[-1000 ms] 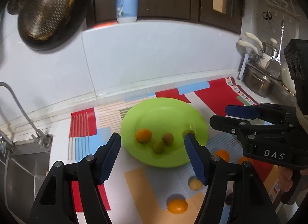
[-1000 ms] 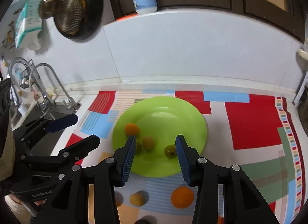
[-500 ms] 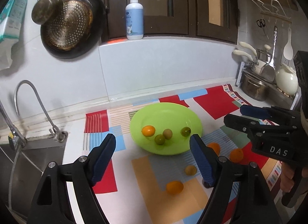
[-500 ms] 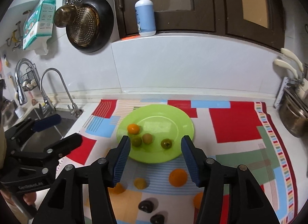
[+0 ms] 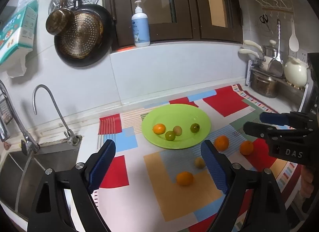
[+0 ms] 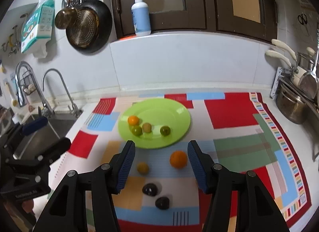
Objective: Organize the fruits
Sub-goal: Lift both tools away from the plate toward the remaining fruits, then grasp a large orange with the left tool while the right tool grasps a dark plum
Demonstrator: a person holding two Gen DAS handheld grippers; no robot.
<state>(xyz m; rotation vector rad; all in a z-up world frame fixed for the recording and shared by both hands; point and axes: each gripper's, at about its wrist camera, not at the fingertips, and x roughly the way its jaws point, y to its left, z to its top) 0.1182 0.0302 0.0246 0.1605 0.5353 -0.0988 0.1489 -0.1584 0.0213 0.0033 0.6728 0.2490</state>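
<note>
Two grippers hang above the mat [image 6: 229,116], both with jaws wide apart and holding nothing: the left gripper [image 5: 158,163] and the right gripper [image 6: 161,163]. The step in hand seems to be the choice of the next fruit, since several pieces lie loose on the mat and none is gripped.

Taking the plate [image 6: 179,112] as landmark, the nearest things to the right camera are two dark fruits [image 6: 150,189], well in front of the plate. A little closer to the plate lie a small yellow fruit [image 6: 142,167] and a big orange [image 6: 178,159], both just in front of its near rim and between the right gripper's fingers in that view. The left view shows two more oranges in front of the plate, one toward the left gripper [image 5: 184,178] and one toward the right gripper [image 5: 246,147].

For the next move, the right gripper probably needs to go down over the big orange, with one finger on each side, and close softly, because a round fruit can roll away.

On the plate there are four fruits: a small orange [image 6: 133,120], a green one [image 6: 137,131], a tan one [image 6: 147,127] touching it or almost, and a second green one [image 6: 165,130] apart from them. The far half of the plate is bare. Behind the plate stands the tiled wall.
</note>
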